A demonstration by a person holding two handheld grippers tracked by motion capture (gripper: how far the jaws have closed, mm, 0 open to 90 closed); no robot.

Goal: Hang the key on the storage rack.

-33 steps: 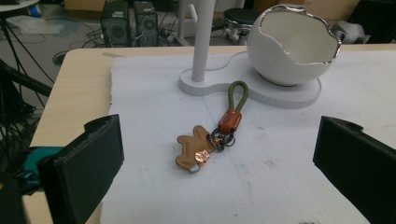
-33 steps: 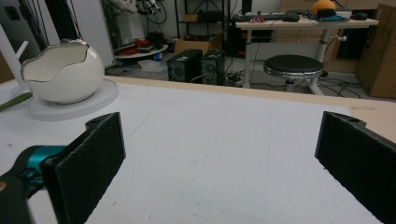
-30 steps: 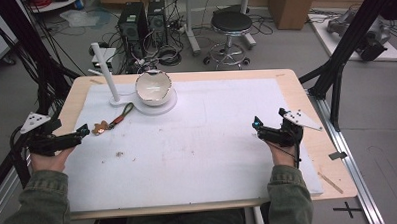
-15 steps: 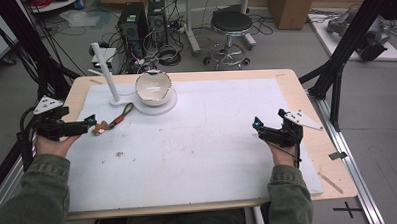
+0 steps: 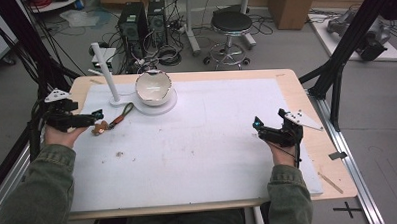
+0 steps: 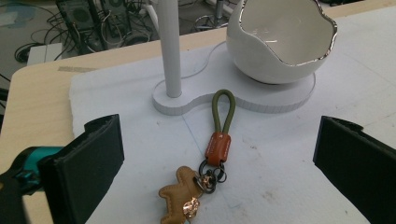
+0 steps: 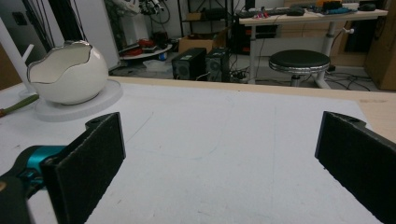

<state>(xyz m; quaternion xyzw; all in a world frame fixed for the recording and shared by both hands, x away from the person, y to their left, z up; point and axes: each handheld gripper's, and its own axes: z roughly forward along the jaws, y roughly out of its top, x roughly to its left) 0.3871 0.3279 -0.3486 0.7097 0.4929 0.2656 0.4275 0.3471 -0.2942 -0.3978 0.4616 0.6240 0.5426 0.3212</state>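
Observation:
A keychain (image 6: 217,148) lies on the white mat: a green cord loop, an orange leather tab, dark rings and a brown leather charm (image 6: 180,198). My left gripper (image 6: 219,135) is open, its jaws wide on either side of the keychain and just short of it. In the high view the left gripper (image 5: 97,114) is at the mat's left edge, its tips right beside the keychain (image 5: 112,121). My right gripper (image 5: 257,124) is open at the right of the mat with nothing between its jaws (image 7: 219,140).
A white eggshell-shaped bowl (image 5: 153,87) with a silver rim sits on a white base (image 6: 243,98) with an upright white post (image 5: 105,70), just beyond the keychain. The wooden table (image 5: 317,138) edges the mat. A stool (image 5: 231,23) and computers stand on the floor beyond.
My left gripper has moved away from the person, toward the far left of the mat, and its tips now sit beside the keychain. The right gripper has not moved.

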